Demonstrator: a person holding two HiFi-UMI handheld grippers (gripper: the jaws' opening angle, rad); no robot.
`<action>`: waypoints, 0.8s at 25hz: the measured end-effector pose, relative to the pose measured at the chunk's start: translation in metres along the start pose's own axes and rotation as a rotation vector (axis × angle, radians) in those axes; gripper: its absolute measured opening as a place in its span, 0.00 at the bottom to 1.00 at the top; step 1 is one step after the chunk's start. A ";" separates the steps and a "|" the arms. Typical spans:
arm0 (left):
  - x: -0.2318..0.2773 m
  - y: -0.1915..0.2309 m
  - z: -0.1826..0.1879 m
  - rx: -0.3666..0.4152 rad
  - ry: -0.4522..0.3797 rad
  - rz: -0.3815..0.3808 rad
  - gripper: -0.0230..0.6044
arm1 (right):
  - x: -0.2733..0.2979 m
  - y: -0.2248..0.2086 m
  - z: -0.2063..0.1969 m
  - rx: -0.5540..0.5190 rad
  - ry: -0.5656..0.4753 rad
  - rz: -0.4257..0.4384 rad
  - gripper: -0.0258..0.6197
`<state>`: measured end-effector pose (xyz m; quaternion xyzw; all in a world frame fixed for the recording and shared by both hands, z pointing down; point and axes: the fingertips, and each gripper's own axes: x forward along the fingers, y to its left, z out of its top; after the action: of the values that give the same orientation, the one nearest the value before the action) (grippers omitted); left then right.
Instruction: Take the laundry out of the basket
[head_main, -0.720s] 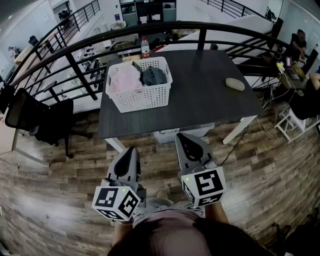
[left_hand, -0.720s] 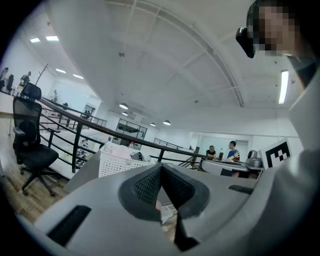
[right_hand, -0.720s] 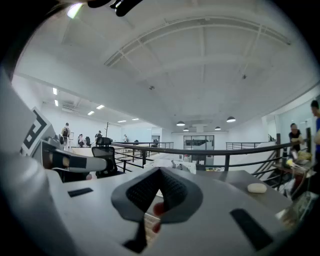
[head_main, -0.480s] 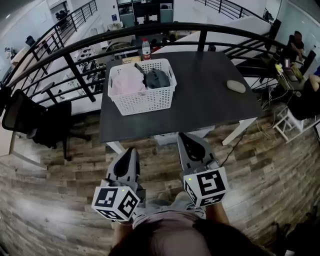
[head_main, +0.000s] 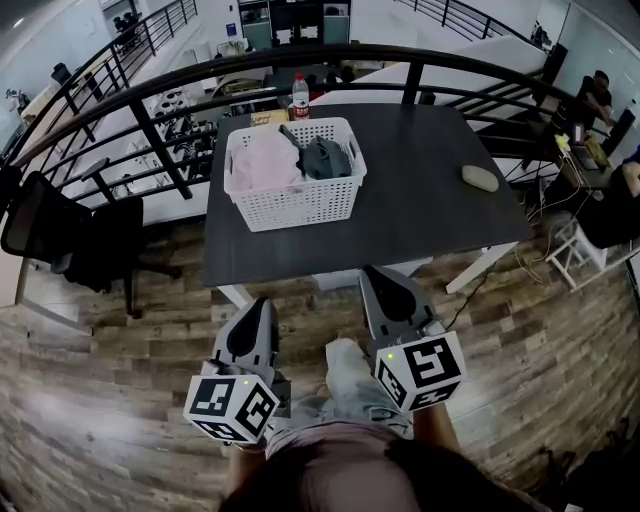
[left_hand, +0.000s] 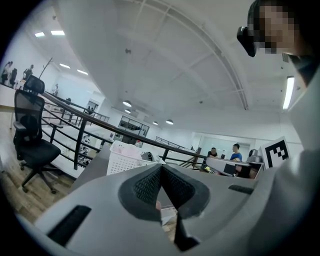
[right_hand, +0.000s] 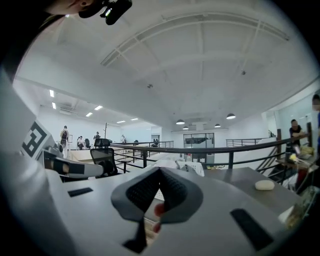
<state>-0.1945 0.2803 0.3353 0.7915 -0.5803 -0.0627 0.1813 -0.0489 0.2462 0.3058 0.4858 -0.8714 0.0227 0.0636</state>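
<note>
The left claw (head_main: 258, 312) and the right claw (head_main: 380, 285) are both pinched shut on nothing, held level just short of the dark grey rectangular surface (head_main: 420, 210). Well ahead of them stands the white perforated plastic basket (head_main: 295, 200), which holds a pink garment (head_main: 265, 160) and a grey garment (head_main: 325, 155). I'd close in, open one claw above the rim, then pinch a top fold.

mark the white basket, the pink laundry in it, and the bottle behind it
White plastic lattice basket (head_main: 295, 203): head view, front wall.
Pink cloth garment (head_main: 262, 160): head view, middle of the heap in the basket's left half.
Clear plastic bottle with red cap (head_main: 299, 100): head view, on its body below the cap.
</note>
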 end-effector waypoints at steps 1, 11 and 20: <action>0.002 0.002 0.000 -0.001 0.002 0.004 0.03 | 0.004 0.000 0.000 0.003 -0.001 0.006 0.06; 0.049 0.021 0.012 0.013 0.005 0.031 0.03 | 0.054 -0.027 0.006 0.028 -0.016 0.047 0.07; 0.119 0.038 0.028 0.032 0.021 0.030 0.03 | 0.117 -0.063 0.012 0.032 -0.011 0.075 0.07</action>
<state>-0.1993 0.1527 0.3363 0.7861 -0.5911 -0.0425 0.1758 -0.0571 0.1128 0.3075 0.4540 -0.8889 0.0361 0.0500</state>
